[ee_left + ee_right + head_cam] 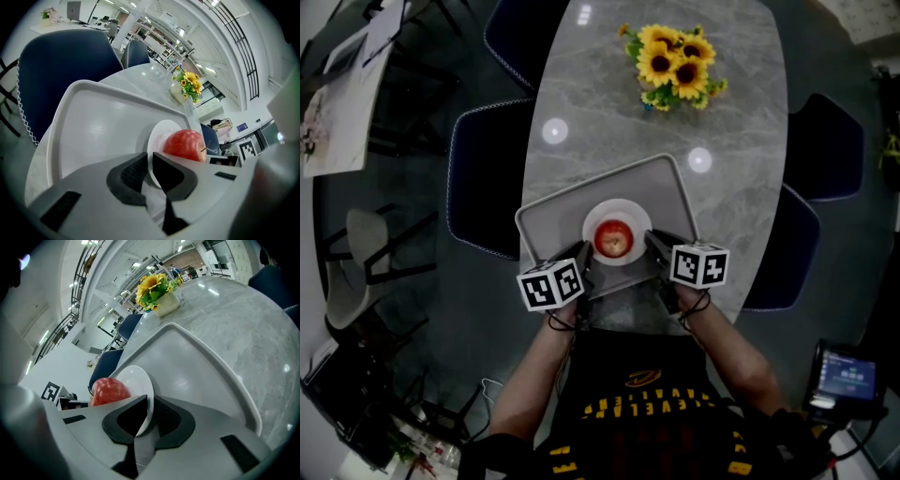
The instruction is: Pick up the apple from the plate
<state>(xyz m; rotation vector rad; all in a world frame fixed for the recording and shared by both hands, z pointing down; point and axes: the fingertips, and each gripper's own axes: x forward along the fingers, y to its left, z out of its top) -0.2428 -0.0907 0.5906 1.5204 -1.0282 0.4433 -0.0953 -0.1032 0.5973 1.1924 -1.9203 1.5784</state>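
A red apple (614, 240) (184, 145) (108, 391) lies on a small white plate (619, 206) (161, 131) (136, 378), which stands on a grey tray (553, 211) near the table's front edge. My left gripper (584, 253) (149, 157) is at the plate's left side, its pads closed on the plate's rim. At the plate's right side my right gripper (653, 242) (150, 401) has the rim between its jaws, with a thin gap still showing beside one pad. Neither gripper touches the apple.
The tray's raised rim (93, 122) (187, 362) runs round the plate. A pot of sunflowers (675, 64) stands at the far end of the grey marble table. Dark blue chairs (483, 178) (787, 253) stand at both sides.
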